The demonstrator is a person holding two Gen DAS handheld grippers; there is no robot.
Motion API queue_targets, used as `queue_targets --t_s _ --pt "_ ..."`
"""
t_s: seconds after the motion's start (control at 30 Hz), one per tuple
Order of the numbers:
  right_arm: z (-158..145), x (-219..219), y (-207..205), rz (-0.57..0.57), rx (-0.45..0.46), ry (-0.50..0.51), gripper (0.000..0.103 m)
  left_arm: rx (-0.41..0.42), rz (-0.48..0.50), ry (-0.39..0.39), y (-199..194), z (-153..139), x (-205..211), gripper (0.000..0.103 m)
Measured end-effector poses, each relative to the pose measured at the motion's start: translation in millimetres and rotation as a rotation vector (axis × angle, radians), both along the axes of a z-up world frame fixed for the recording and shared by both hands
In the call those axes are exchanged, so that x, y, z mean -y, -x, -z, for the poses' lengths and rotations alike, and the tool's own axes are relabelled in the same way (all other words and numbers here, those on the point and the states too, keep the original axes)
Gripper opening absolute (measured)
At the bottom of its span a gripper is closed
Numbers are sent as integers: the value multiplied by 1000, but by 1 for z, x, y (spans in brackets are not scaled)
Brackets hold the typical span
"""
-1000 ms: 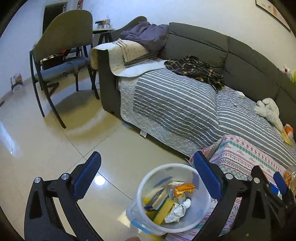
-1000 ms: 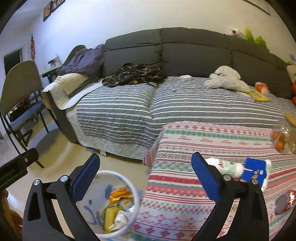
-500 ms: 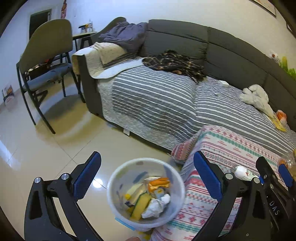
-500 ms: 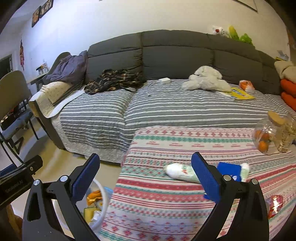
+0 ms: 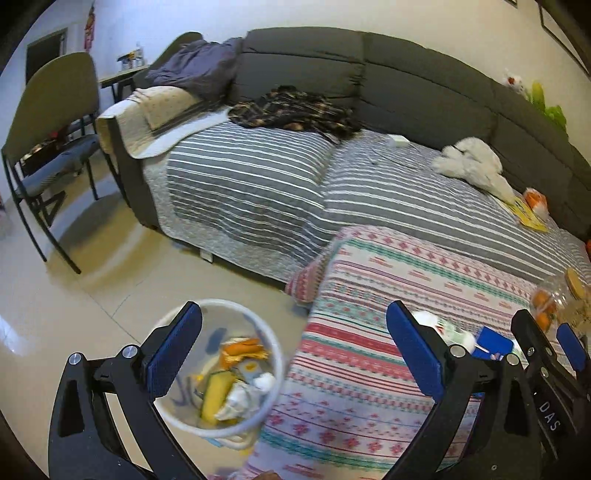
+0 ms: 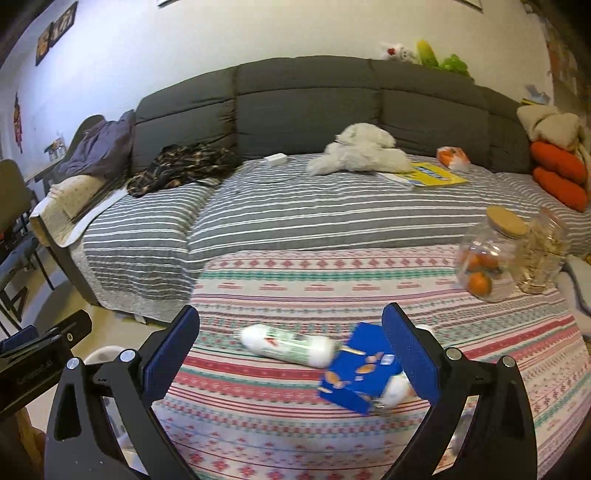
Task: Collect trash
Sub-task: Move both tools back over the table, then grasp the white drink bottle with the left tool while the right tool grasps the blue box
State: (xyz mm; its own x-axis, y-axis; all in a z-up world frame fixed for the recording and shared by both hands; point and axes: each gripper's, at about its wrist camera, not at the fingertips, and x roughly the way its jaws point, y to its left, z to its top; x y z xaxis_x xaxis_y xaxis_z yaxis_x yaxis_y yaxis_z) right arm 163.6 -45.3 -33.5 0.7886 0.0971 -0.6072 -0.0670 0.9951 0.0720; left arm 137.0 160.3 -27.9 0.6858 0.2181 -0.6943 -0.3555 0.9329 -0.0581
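Lying between the spread, empty right gripper (image 6: 290, 354) fingers: white tube (image 6: 288, 345) beside blue carton (image 6: 360, 373).

Even indoor light fills both views, bright on the pale wall (image 6: 258, 33) and softer on the grey sofa (image 6: 306, 99). The glossy floor (image 5: 55, 314) throws back glare left of the chair (image 5: 48, 122), whose legs cast a soft shadow. Fisheye bending curves the sofa back and darkens the corners to black. Motion blur smears the white bin (image 5: 218, 369), the blue carton (image 6: 360, 373) and the glass jar (image 6: 487, 254); the sofa beyond stays fairly sharp
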Motion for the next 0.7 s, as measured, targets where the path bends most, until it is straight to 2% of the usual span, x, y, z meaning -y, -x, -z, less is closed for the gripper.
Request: queue_targets --t_s 0.27,0.43,0.53,0.63,0.7 --pt "6 56 -3 59 -28 20 96 -47 69 -1 -18 13 47 96" --pt "11 98 -9 116 -60 -23 96 -100 94 26 -36 27 71 96" --pt "14 121 -14 147 -88 -58 96 -142 106 85 -50 39 88 96" --pt "21 145 -18 184 -121 -98 96 -182 97 176 -69 53 105 96" --pt "25 157 -21 204 -146 -128 96 -200 78 201 -78 62 113 96"
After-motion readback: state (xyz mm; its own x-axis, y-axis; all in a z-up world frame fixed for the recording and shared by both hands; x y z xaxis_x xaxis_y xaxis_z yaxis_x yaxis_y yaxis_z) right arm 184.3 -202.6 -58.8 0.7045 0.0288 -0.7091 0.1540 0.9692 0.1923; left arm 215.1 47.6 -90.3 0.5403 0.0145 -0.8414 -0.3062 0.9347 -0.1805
